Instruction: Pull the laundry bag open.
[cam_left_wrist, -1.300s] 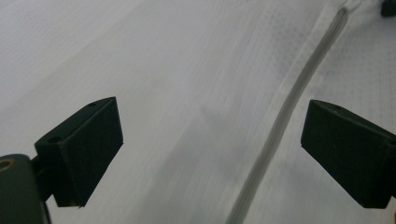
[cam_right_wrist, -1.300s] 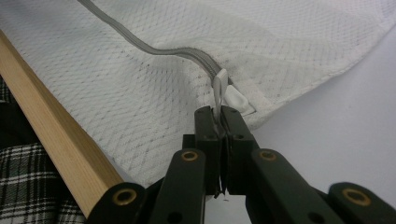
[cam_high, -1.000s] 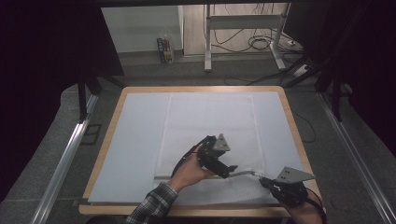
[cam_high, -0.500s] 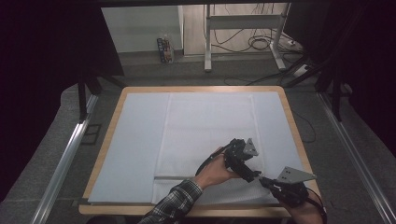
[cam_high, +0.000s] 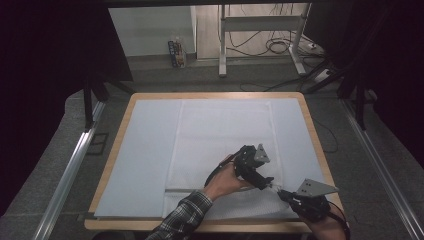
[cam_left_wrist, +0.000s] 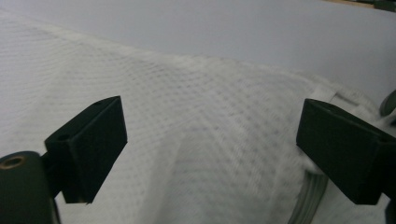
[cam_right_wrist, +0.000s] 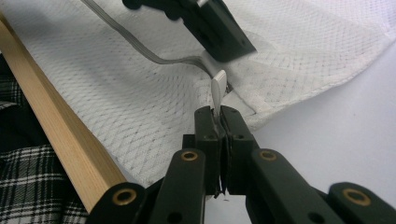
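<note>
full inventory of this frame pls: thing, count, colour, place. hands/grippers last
White waffle-weave towel: 1, white with a grey stripe near its near end, spread flat along the middle of the table.
White loop tab: 1, white, at the towel's near right corner, pinched in the right gripper.
Pale blue mat: 1, pale blue, covering the tabletop under the towel.
Wooden-edged table: 1, light wood rim, centre of the high view.
Metal-legged stand: 1, grey, on the floor beyond the table, cables beside it.
Left hand: 1, plaid sleeve, over the towel.
Left gripper: 1, black, jaws apart above the towel corner.
Right gripper: 1, black, closed on the tab.
</note>
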